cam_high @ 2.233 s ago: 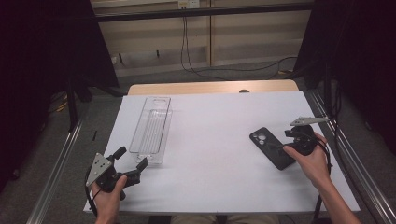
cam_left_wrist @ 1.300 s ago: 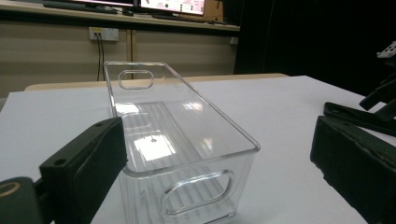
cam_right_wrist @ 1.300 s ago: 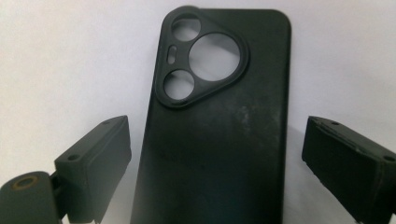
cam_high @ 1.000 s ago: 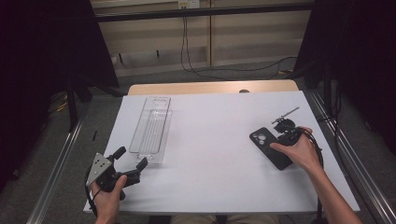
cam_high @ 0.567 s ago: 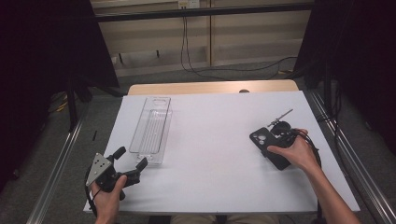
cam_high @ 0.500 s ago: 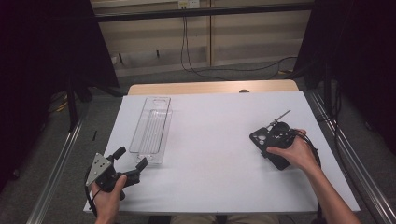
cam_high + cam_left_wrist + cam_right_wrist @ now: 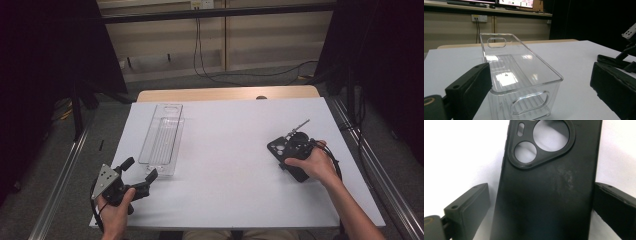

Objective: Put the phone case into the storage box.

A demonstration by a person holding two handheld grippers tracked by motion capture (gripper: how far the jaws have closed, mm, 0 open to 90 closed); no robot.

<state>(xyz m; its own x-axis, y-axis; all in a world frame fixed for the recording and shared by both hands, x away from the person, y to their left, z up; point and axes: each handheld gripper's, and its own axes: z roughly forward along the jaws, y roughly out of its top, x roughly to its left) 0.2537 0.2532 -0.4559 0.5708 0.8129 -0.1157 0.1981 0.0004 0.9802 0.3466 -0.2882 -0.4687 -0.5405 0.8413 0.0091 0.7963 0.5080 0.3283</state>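
A black phone case (image 7: pixel 276 148) with round camera cut-outs lies on the white table (image 7: pixel 230 150) at the right. My right gripper (image 7: pixel 295 145) points down over it. In the right gripper view the phone case (image 7: pixel 549 195) lies between the spread jaws of the right gripper (image 7: pixel 540 190), which is open; the jaws have just been opening. A clear plastic bin (image 7: pixel 162 140) stands empty at the left. My left gripper (image 7: pixel 140 169) rests open near the front left corner, just short of the clear bin (image 7: pixel 524 70), which is seen past the left gripper (image 7: pixel 541 75).
A wooden board (image 7: pixel 225 94) borders the table's far edge. Metal rails (image 7: pixel 372 165) run along both sides. Cables (image 7: pixel 210 70) hang against the back wall. The right gripper's grey plate (image 7: pixel 630 31) shows at the far right of the left gripper view.
My right gripper has moved left from beside the phone case and tipped down onto it, so its jaws now straddle the case. The left gripper and the bin have stayed put.
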